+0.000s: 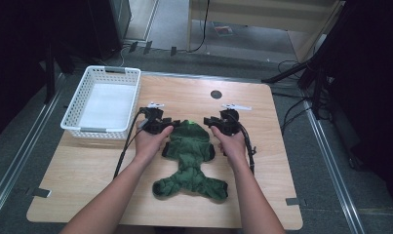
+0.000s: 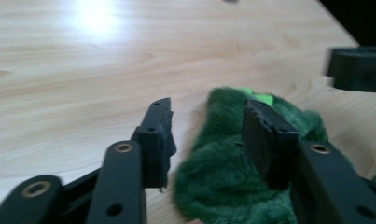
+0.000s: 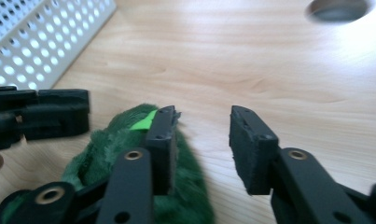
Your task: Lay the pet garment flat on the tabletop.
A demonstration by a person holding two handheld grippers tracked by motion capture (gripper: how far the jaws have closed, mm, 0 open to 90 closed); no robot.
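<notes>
Green fleece garment (image 1: pixel 190 158) between parted left gripper (image 1: pixel 168 122) and right gripper (image 1: pixel 208 120), on wooden table (image 1: pixel 262 161) beside white basket (image 1: pixel 105 102).

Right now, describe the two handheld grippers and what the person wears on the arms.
Both the left gripper and right gripper are black, each with two flat rectangular jaws on arms with brass-coloured rivets. Each carries a pale plate on top and trails a black cable. The forearms are bare, with no sleeves in view.

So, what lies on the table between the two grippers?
In the high view, the top edge of the green fuzzy garment, with its bright green tag, lies between the left gripper and the right gripper.
</notes>
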